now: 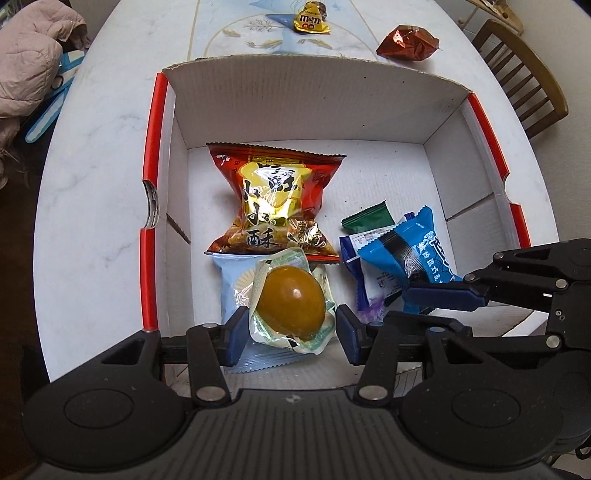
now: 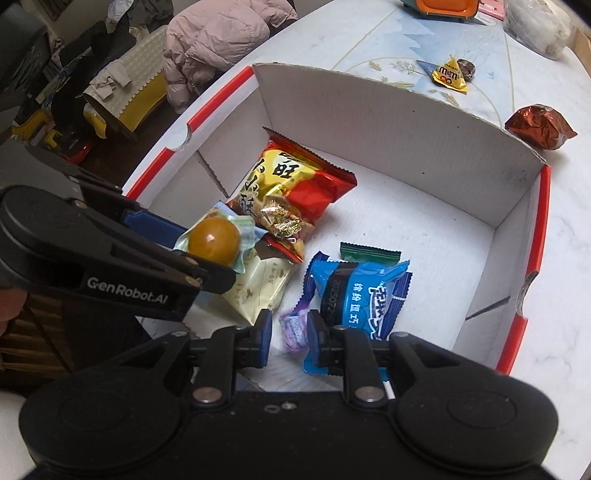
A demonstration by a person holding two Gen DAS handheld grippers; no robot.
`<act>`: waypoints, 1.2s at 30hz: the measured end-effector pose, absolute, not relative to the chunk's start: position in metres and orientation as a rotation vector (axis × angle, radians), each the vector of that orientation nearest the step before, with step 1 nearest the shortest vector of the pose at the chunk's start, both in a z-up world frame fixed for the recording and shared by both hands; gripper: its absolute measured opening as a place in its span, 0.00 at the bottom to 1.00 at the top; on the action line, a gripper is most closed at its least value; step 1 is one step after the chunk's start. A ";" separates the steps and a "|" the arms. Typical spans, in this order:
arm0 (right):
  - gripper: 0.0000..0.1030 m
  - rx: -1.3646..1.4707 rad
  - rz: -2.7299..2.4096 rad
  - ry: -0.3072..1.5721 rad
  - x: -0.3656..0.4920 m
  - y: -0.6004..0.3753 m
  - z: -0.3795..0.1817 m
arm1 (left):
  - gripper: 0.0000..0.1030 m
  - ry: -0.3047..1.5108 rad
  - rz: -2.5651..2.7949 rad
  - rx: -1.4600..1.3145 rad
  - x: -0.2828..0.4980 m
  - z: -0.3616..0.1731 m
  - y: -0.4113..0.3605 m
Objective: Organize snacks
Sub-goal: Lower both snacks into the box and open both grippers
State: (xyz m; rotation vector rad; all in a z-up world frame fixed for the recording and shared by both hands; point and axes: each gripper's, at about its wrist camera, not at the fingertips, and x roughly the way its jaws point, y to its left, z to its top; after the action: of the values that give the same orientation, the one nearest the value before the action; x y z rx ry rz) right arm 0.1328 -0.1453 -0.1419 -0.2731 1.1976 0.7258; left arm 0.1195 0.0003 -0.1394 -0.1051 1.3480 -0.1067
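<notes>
Inside a white cardboard box [image 1: 295, 107] with red edges, my left gripper [image 1: 290, 325] is shut on a packed brown egg [image 1: 291, 299], its blue pads against the clear wrapper's sides. The egg rests over a pale packet [image 1: 232, 288], in front of a red-gold snack bag [image 1: 273, 199]. To the right, my right gripper [image 2: 290, 332] is shut on a small purple candy [image 2: 293, 328], which lies beside a blue packet [image 2: 362, 291] and a green one [image 2: 369, 253]. The right wrist view shows the left gripper [image 2: 207, 254] with the egg [image 2: 214, 240].
Beyond the box's far wall, a yellow M&M's pack [image 1: 310, 20] and a red-brown foil snack [image 1: 408, 42] lie on the marble-patterned table [image 1: 92, 166]. A wooden chair [image 1: 524, 74] stands at the right and a pink jacket [image 1: 29, 55] at the left. The box's right part is bare.
</notes>
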 end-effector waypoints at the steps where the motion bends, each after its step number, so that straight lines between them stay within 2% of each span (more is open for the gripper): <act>1: 0.21 -0.273 0.726 1.197 0.133 -0.146 -0.142 | 0.49 1.346 -0.108 -0.109 0.119 -0.139 0.001; 10: 0.25 -0.247 0.729 1.189 0.132 -0.155 -0.129 | 0.50 1.300 -0.128 -0.123 0.111 -0.124 0.006; 21: 0.31 -0.217 0.723 1.084 0.141 -0.175 -0.083 | 0.54 1.162 -0.157 -0.119 0.111 -0.069 0.011; 27: 0.42 -0.201 0.712 1.016 0.156 -0.189 -0.056 | 0.58 1.096 -0.165 -0.129 0.122 -0.038 0.015; 29: 0.49 -0.194 0.707 0.996 0.163 -0.194 -0.047 | 0.60 1.075 -0.166 -0.129 0.128 -0.029 0.015; 32: 0.65 -0.192 0.696 0.963 0.173 -0.200 -0.036 | 0.62 1.051 -0.164 -0.119 0.137 -0.017 0.014; 36: 0.72 -0.180 0.689 0.945 0.190 -0.210 -0.025 | 0.63 1.042 -0.158 -0.118 0.154 -0.006 0.013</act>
State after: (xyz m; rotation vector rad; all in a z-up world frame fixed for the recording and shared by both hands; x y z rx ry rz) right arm 0.1905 -0.2102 -0.0248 -0.1804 0.9449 0.6888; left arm 0.1536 0.0131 -0.0063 -0.1178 1.0420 -0.1582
